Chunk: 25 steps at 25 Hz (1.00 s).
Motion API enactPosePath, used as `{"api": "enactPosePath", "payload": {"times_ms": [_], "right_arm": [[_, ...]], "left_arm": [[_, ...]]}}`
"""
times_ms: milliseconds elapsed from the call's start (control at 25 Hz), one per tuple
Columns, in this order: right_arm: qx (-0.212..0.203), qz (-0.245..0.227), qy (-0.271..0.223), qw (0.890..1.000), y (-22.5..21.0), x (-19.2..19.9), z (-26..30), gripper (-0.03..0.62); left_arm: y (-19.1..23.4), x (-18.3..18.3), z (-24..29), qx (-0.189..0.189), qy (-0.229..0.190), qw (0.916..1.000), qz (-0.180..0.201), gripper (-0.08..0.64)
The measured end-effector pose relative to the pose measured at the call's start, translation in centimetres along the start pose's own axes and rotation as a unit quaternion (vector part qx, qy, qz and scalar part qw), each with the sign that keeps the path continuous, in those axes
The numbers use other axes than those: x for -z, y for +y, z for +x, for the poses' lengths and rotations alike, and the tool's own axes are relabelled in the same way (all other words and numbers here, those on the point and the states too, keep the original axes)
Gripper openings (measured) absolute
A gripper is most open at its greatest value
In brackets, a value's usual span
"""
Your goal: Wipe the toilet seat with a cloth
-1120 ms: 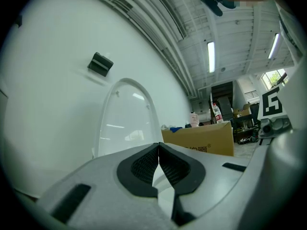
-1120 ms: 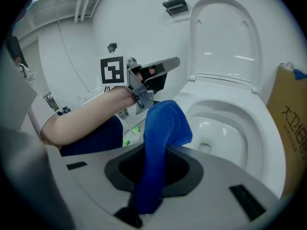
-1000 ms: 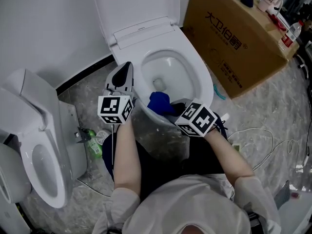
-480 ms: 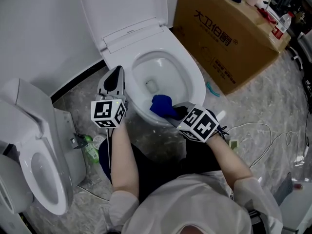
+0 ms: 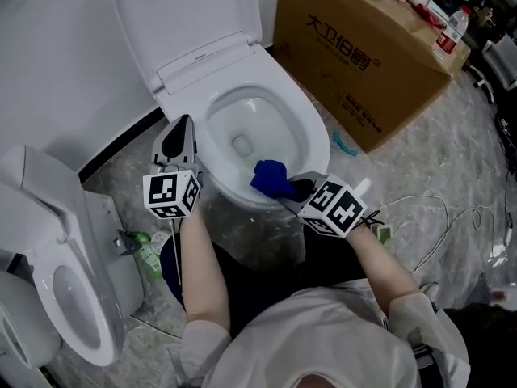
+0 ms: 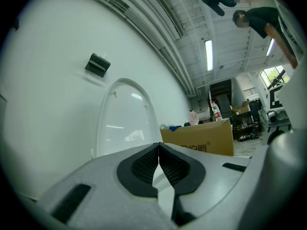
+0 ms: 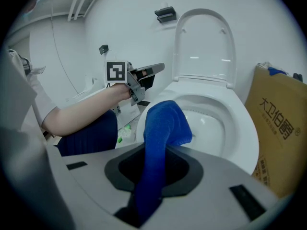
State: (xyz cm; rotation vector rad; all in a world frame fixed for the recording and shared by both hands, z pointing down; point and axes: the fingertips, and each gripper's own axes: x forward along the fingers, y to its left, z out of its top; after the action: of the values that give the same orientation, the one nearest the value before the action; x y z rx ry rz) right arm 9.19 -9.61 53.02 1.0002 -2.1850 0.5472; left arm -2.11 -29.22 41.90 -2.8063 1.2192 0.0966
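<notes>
The right hand-held gripper (image 7: 152, 175) is clamped on a cloth (image 7: 164, 124), which runs as a narrow strip down between its dark pads. Beyond the jaw tips the cloth widens into a bunched, folded-over lump. It is deep blue, with a soft, nubby weave, and its rounded top fold leans toward the bowl. In the head view this lump sits at the front edge of the toilet seat (image 5: 317, 140), partly over the opening. The seat is glossy white and oval.

The left hand-held gripper (image 6: 159, 151) has its jaws together with nothing between them. It is held just beside the left outer side of the toilet, clear of the cloth, and points up toward the raised lid (image 5: 194, 10) and the white wall.

A large brown cardboard box (image 5: 363, 55) with printed characters stands on the floor close to the right of the toilet. A second white toilet (image 5: 60, 285) stands at the far left, with a small green bottle (image 5: 148, 255) lying on the floor near it. A thin white cable (image 5: 440, 229) loops across the floor at the right.
</notes>
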Motion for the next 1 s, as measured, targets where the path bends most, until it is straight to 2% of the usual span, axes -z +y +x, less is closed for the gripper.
{"api": "enactPosePath", "payload": {"times_ms": [480,1000], "right_arm": [[0.022,0.010,-0.007,1.000,-1.6,1.1,-1.2,0.074],[0.072,0.041,-0.035,0.996,-5.6,1.7,-2.2,0.074]], "left_arm": [[0.4,0.6,0.0,-0.005,0.004,1.0000,-0.003,0.009],[0.0,1.0,0.6,0.002,0.007,1.0000,-0.005,0.009]]}}
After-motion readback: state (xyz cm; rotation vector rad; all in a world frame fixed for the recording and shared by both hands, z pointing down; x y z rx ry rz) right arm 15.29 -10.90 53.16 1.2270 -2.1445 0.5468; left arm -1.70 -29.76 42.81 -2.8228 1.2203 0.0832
